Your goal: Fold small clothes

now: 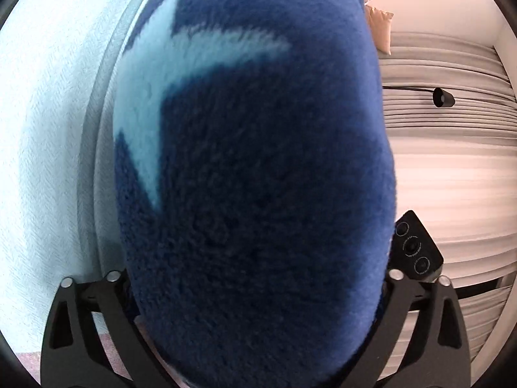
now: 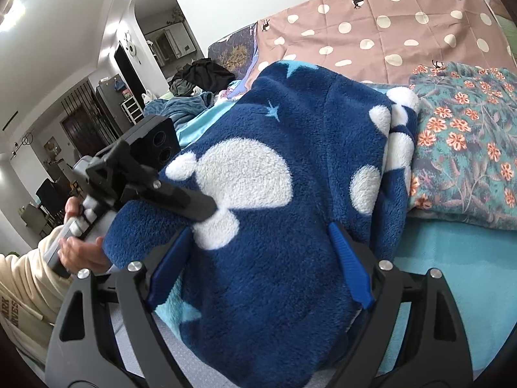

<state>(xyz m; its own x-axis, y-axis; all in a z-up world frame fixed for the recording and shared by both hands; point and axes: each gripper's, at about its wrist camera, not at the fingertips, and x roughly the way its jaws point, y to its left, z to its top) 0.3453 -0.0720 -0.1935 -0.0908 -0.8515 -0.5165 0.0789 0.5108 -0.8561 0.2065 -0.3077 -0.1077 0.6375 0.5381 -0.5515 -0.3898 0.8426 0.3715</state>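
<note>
The blue fleece garment (image 2: pixel 290 194) lay bunched on the bed (image 2: pixel 452 274); the right gripper (image 2: pixel 258 265) gripped its near edge, the left gripper (image 2: pixel 206 208) gripped it at nine o'clock; mid-fold, I judged; next, lay it flat and release.

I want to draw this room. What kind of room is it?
Probably a bedroom in a home. A polka-dot sheet covers the bed, a floral quilt lies folded on it, and a fluffy blue garment is spread there for folding.

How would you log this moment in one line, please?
item: navy fleece garment with white patches | left tongs: touching it | right tongs: wide around its fold
</note>
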